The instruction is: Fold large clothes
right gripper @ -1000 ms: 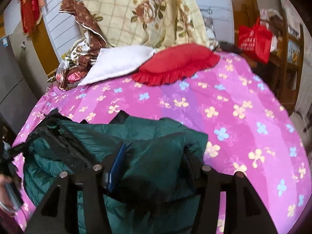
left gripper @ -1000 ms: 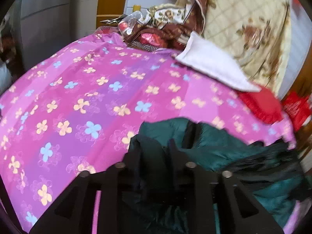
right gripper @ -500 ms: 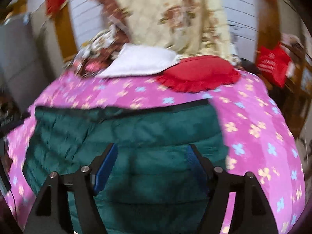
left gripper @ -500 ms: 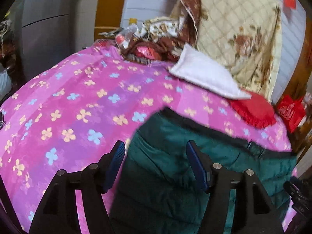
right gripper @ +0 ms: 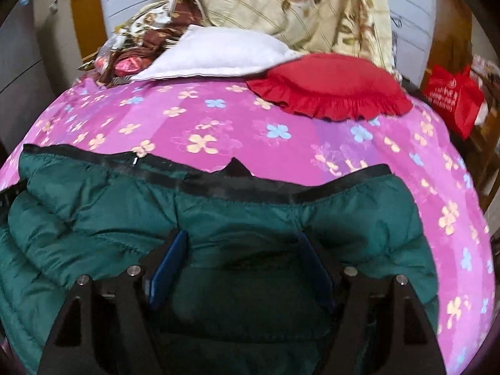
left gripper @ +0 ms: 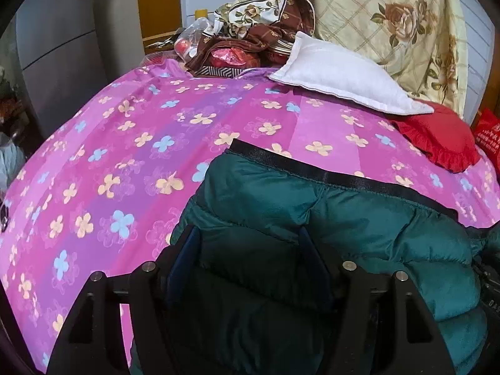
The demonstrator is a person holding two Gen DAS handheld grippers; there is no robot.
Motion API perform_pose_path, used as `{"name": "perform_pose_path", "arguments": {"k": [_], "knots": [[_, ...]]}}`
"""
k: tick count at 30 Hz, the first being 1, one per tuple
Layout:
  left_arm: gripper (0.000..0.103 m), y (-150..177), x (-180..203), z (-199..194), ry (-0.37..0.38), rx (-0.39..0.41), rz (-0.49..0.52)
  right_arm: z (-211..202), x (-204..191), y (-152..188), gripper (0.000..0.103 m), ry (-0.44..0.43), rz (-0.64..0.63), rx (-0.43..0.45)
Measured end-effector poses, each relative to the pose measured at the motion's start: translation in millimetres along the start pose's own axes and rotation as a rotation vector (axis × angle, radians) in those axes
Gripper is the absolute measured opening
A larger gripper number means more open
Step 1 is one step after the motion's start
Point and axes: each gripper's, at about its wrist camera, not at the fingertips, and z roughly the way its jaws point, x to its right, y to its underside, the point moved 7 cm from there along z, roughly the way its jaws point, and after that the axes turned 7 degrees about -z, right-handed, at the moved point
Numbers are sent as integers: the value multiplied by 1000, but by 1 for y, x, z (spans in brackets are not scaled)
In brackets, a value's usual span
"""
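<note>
Jacket [left gripper: 359, 218] on floral bedspread [left gripper: 125, 156], white pillow [left gripper: 337, 84], red cushion [right gripper: 331, 90] beyond.

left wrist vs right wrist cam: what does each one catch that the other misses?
Left wrist only: the grey cabinet at far left, a clear plastic bottle in the clutter, and the left gripper, jaws open over the jacket.

Right wrist only: the jacket's zipper pull, shelving at the right edge, and the right gripper, jaws open.

Both: green puffer jacket, pink floral bedspread, white pillow, red cushion, red bag.
</note>
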Motion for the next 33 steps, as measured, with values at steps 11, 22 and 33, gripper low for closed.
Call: {"name": "perform_pose_path", "arguments": {"k": [11,22,33], "knots": [[46,2,2,1,-2,2,8,-53,15,12,78,-18,55,41],[47,2,1,0,2,-1,5,-28,57,38,80,12,150,12],[47,9,-27,-33,82,-50,-38,-74,57,43,83,-8,186,60]]}}
